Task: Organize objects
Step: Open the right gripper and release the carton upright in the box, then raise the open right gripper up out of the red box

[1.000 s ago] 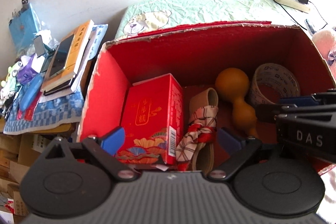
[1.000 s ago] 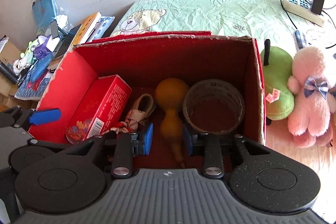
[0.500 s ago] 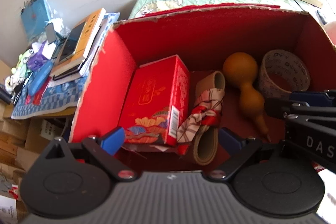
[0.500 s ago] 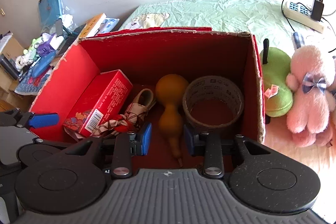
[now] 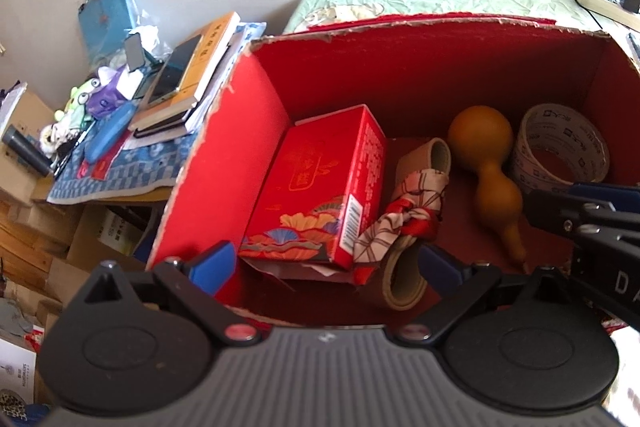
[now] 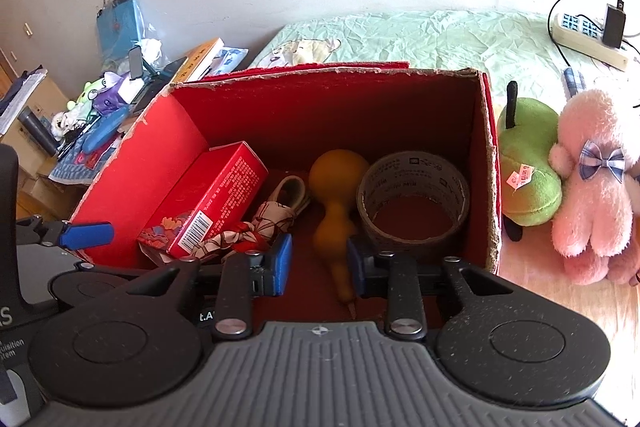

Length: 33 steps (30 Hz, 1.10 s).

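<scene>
An open red cardboard box (image 5: 224, 163) (image 6: 132, 163) stands on the bed. Inside lie a red carton (image 5: 320, 187) (image 6: 216, 195), a tan strap with a patterned scarf (image 5: 412, 219) (image 6: 256, 227), an orange gourd (image 5: 488, 163) (image 6: 336, 195) and a tape roll (image 5: 560, 147) (image 6: 412, 199). My left gripper (image 5: 324, 263) is open and empty over the box's near edge, by the carton. My right gripper (image 6: 318, 265) is open and empty, its jaws standing on either side of the gourd's thin end without touching it.
A green plush pear (image 6: 528, 179) and a pink plush toy (image 6: 592, 187) lie right of the box. A power strip with a charger (image 6: 588, 31) sits at the far right. A cluttered side table (image 5: 120, 123) with books, a phone and small toys stands left.
Both grippers have drifted left and slightly back, so the box sits further right and lower in view. Neither gripper has changed its opening, and nothing in the box has moved.
</scene>
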Each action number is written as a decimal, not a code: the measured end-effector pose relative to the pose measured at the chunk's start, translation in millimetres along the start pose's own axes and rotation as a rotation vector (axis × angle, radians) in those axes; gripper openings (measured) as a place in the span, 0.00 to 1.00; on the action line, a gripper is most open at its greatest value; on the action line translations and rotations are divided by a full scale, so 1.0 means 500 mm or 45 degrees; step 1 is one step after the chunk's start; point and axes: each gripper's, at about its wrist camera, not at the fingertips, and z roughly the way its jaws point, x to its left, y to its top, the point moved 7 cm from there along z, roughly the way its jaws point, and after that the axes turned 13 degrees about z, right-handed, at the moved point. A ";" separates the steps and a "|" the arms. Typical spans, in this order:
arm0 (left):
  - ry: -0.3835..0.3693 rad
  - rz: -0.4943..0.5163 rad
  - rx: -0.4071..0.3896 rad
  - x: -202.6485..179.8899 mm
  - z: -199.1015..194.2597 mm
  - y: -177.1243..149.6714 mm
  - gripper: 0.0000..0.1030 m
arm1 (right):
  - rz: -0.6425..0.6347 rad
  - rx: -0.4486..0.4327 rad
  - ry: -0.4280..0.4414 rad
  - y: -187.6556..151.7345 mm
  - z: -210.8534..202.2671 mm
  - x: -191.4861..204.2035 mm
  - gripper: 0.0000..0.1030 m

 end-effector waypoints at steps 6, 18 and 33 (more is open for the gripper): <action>0.033 -0.016 -0.010 -0.005 0.000 0.001 0.98 | -0.028 -0.065 -0.006 0.002 0.000 -0.002 0.28; -0.032 -0.008 -0.059 -0.009 0.005 -0.002 1.00 | 0.009 -0.138 -0.116 -0.005 -0.002 0.000 0.27; -0.158 -0.016 -0.121 -0.011 0.023 0.001 1.00 | 0.110 -0.198 -0.233 -0.012 -0.018 -0.005 0.27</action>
